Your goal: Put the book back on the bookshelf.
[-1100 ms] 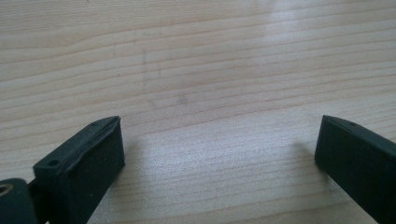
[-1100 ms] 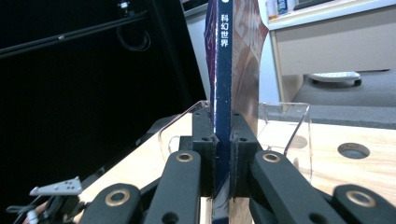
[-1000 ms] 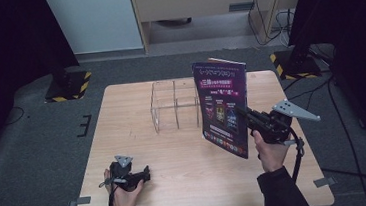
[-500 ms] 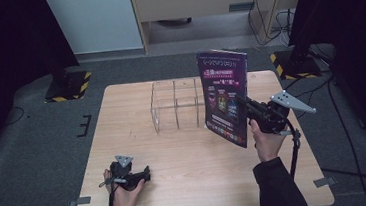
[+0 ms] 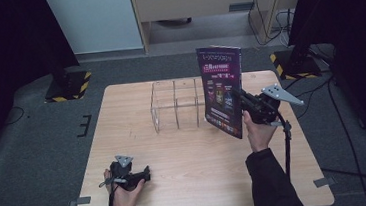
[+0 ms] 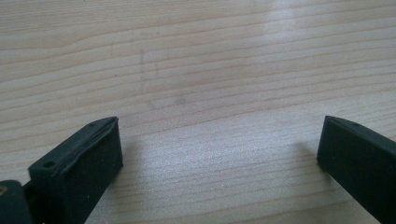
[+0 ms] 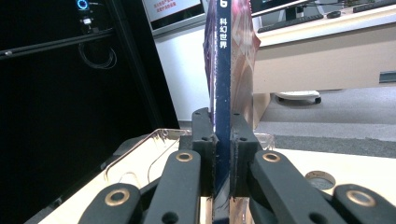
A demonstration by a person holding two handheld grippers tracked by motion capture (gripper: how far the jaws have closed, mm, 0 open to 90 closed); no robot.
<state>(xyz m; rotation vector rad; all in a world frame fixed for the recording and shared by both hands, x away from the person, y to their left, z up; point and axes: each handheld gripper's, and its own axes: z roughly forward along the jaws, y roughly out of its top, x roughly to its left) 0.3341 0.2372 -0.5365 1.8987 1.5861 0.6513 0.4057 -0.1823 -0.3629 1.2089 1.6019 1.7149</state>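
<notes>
High view: right gripper [image 5: 242,99] clamped on a magazine [image 5: 221,90], near the worktop's [image 5: 203,181] right edge, about midway between far and near edges. Jaws closed tight on the spine side, pointing left; grey plate sticking out toward the right edge; cable hanging down past the wrist. Magazine held upright and lifted off the wood, purple cover facing the near edge, top edge leaning slightly toward the far edge, lower corner hanging just above the surface. Just left of it, a clear rack [image 5: 177,106], standing toward the far edge near the middle, dividers visible, right end right beside the magazine; touching or not, cannot tell. Right gripper view: magazine spine [image 7: 223,93] pinched between both pads [image 7: 204,140], dark blue with white characters running down it, standing vertical, pages fanning a little on the right side; rack's curved clear rim [image 7: 140,140] low behind the jaws. Left gripper [image 5: 146,173] resting near the near edge, left of centre, lying on the wood in a hand [image 5: 123,193], jaws pointing right. Left gripper view: jaws spread wide, nothing between them, bare wood grain [image 6: 210,93] underneath and ahead, tips close above or on the surface.
</notes>
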